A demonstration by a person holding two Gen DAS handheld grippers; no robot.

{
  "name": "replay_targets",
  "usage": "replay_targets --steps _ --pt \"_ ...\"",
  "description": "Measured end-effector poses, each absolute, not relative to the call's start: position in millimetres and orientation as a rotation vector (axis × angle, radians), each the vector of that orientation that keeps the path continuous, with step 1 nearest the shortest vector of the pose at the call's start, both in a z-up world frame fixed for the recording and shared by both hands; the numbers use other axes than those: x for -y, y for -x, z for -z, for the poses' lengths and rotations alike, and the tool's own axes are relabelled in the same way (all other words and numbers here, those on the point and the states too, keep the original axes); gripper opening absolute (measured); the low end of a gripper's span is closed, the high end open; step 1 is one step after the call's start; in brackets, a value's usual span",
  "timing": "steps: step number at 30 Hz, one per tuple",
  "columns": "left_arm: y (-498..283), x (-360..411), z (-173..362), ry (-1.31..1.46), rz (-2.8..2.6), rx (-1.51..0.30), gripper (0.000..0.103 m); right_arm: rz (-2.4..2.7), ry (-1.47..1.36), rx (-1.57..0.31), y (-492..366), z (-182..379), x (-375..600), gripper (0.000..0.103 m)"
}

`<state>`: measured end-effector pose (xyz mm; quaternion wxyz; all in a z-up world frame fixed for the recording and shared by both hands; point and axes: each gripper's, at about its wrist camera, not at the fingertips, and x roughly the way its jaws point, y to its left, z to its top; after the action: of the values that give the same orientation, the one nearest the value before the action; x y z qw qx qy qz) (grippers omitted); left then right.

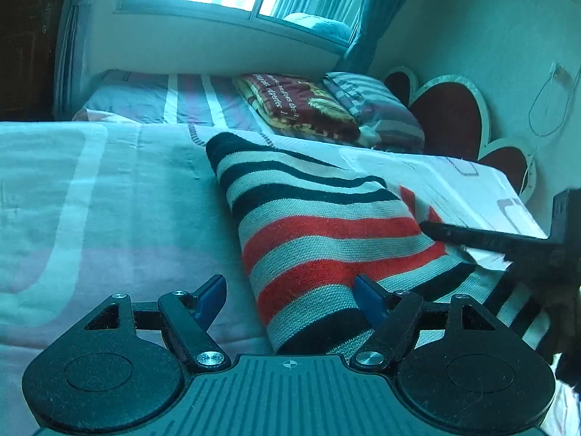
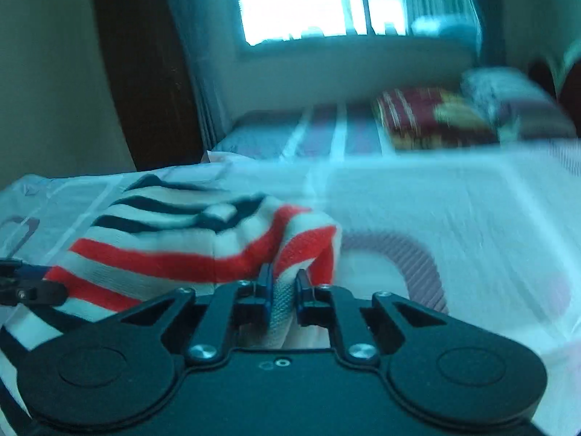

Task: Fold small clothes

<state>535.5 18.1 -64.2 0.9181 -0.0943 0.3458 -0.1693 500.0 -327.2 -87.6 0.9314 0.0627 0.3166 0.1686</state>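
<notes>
In the left wrist view, the left gripper (image 1: 288,296) hangs low over the bed (image 1: 109,200) with its blue-padded jaws wide apart. The striped knit garment (image 1: 319,232), banded in black, pale grey and red, lies on the sheet with its long axis running away from the camera toward the far pillows (image 1: 374,105). Its near end sits between the open fingers without being pinched: the right finger rests on or just over the knit, the left finger stands clear over bare sheet. At the right edge, a black finger of the right gripper (image 1: 472,236) reaches in against the garment's far side.

In the right wrist view, blurred, the right gripper (image 2: 283,290) has its jaws clamped on a bunched fold of the same garment (image 2: 174,250), the cloth squeezed between the pads and rising in a ridge just ahead. The rest of the knit spreads away to the left, where the left gripper's tip (image 2: 32,287) shows at the edge.

Judging from this, the right hand has the hold and is better placed to carry its edge across; the left would need to close on the near end first.
</notes>
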Motion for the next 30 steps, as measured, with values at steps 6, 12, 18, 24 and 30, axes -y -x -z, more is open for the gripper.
replay_targets --steps 6,12,18,24,30 --pt "-532 -26 43 0.186 0.317 -0.633 0.077 -0.321 -0.11 -0.551 -465 52 324 0.029" --pt "-551 -17 59 0.191 0.29 -0.724 0.077 -0.346 0.165 -0.607 -455 64 280 0.018" --pt "-526 -20 45 0.202 0.311 -0.677 0.077 -0.308 0.095 -0.556 -435 48 296 0.019" --pt "-493 -10 64 0.177 0.364 -0.704 0.083 -0.385 0.196 -0.578 -404 79 292 0.024" --pt "-478 -16 52 0.211 0.313 -0.696 0.096 -0.372 0.078 -0.502 -391 59 298 0.023"
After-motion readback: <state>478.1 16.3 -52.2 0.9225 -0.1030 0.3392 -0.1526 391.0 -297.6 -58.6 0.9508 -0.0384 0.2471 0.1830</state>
